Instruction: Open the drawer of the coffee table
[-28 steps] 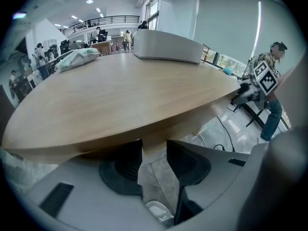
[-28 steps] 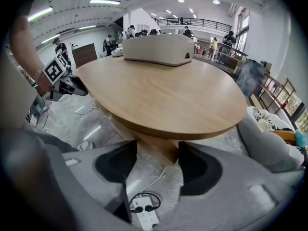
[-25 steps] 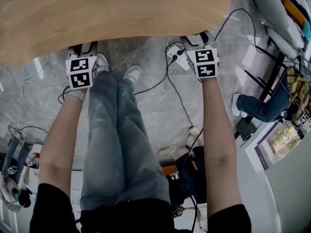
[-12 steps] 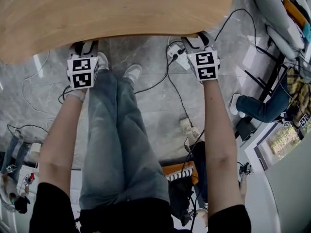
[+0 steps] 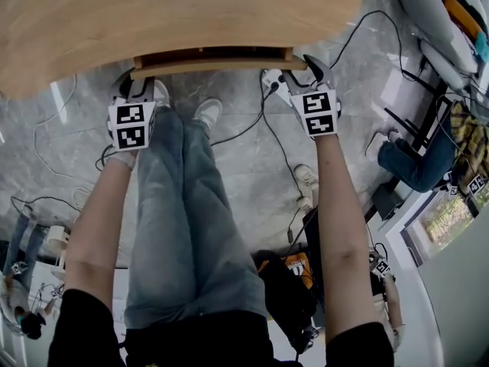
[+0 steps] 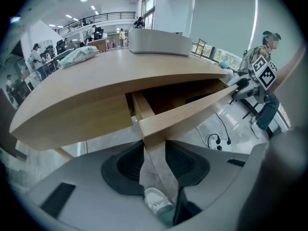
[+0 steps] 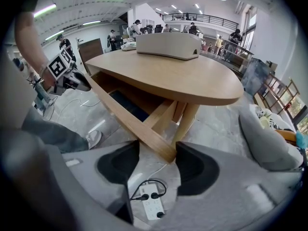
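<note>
Pale wooden drawer point(image 5: 214, 64) part-open under light oval wooden table point(image 5: 183, 14), 12 o'clock. My left tool point(image 5: 134, 82) pinches its 9 o'clock corner. My right tool point(image 5: 307, 71), jaws just closing, pinches the 3 o'clock corner, so it pulls straight.

Drawer point(image 5: 214, 61) juts from coffee table point(image 5: 183, 17)

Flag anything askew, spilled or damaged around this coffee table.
Nothing looks damaged or spilled. The drawer is partly out and looks square under the coffee table. The only untidiness is a power strip and loose cables on the floor.
</note>
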A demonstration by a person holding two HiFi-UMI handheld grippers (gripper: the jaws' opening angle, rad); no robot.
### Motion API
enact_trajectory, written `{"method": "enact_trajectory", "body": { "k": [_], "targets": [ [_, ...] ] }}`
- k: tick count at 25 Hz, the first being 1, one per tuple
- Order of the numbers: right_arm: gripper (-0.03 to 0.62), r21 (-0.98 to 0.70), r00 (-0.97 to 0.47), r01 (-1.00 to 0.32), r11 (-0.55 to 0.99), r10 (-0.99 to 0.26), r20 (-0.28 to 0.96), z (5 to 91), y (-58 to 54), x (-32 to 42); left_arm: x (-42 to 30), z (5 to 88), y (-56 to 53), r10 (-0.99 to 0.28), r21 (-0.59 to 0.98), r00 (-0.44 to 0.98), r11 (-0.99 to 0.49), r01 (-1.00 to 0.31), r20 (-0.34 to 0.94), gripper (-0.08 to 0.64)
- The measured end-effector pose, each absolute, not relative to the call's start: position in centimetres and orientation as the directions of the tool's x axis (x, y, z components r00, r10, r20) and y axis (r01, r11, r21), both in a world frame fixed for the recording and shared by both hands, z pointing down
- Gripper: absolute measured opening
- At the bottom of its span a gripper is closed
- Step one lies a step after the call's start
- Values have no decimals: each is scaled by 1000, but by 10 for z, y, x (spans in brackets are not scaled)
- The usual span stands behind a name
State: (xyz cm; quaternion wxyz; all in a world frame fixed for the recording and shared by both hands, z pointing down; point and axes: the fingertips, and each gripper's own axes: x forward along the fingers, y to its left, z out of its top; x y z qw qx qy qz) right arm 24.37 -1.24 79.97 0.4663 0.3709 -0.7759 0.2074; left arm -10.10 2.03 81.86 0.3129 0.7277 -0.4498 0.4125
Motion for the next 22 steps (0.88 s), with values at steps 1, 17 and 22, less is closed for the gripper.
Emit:
{"method": "enact_trajectory", "body": {
  "k": [1, 17, 22],
  "targets": [
    [231, 23, -289, -769, 638, -381, 878, 800, -8, 244, -101, 819, 24, -395, 85, 256, -401, -912, 883, 141],
    [229, 21, -275, -772, 635, -364, 890, 800, 21, 251, -95, 818, 51, -382, 98, 264, -401, -911, 886, 133],
    [223, 20, -272, -764, 645, -350, 896, 804, 22, 252, -95, 822, 52, -366, 103, 259, -395, -913, 894, 133]
  ]
}}
